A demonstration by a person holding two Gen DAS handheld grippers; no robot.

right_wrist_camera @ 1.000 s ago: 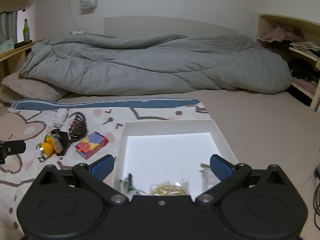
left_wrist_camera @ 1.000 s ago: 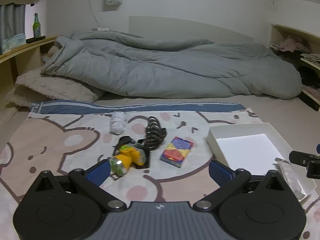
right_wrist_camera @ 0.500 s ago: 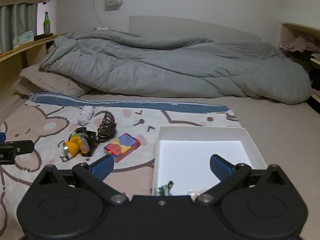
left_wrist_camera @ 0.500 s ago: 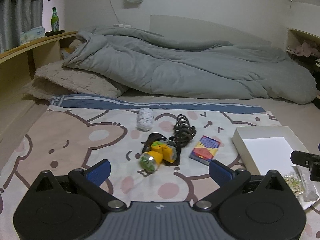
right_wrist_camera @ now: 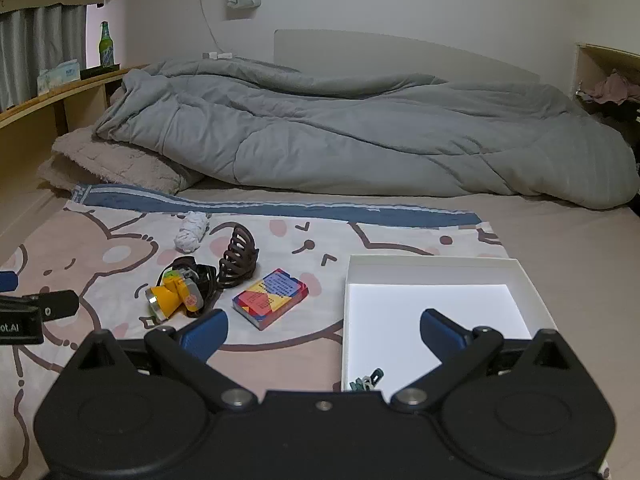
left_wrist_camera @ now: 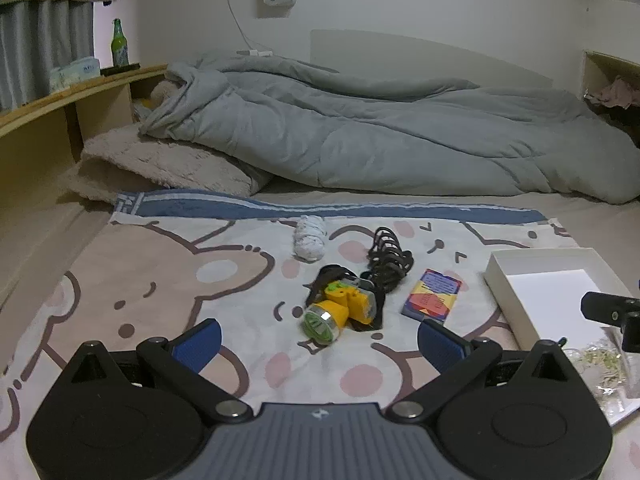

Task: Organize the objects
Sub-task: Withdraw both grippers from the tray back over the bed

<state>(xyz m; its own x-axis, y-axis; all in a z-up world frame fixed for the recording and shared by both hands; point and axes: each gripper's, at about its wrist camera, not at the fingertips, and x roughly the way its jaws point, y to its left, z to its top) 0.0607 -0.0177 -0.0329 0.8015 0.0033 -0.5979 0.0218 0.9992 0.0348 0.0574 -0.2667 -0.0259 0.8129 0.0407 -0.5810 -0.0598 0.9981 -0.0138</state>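
Observation:
A yellow headlamp point(left_wrist_camera: 338, 312) point(right_wrist_camera: 174, 296), a dark hair claw point(left_wrist_camera: 390, 262) point(right_wrist_camera: 239, 258), a colourful card box point(left_wrist_camera: 432, 295) point(right_wrist_camera: 271, 296) and a white cloth roll point(left_wrist_camera: 309, 238) point(right_wrist_camera: 193, 231) lie on a bear-print blanket point(left_wrist_camera: 160, 280). A white box point(left_wrist_camera: 520, 304) point(right_wrist_camera: 432, 308) sits to their right with small items at its near edge. My left gripper point(left_wrist_camera: 318, 342) is open and empty, just short of the headlamp. My right gripper point(right_wrist_camera: 324, 330) is open and empty over the box's left rim.
A grey duvet point(left_wrist_camera: 380, 136) and a beige pillow point(left_wrist_camera: 168, 168) lie behind the blanket. A wooden shelf point(left_wrist_camera: 60, 100) with a green bottle point(left_wrist_camera: 119, 46) runs along the left. Bare mattress lies to the right of the box.
Both grippers have swung left. The loose items have shifted rightward toward the centre of each view, and the white box has slid right. Both stay open.

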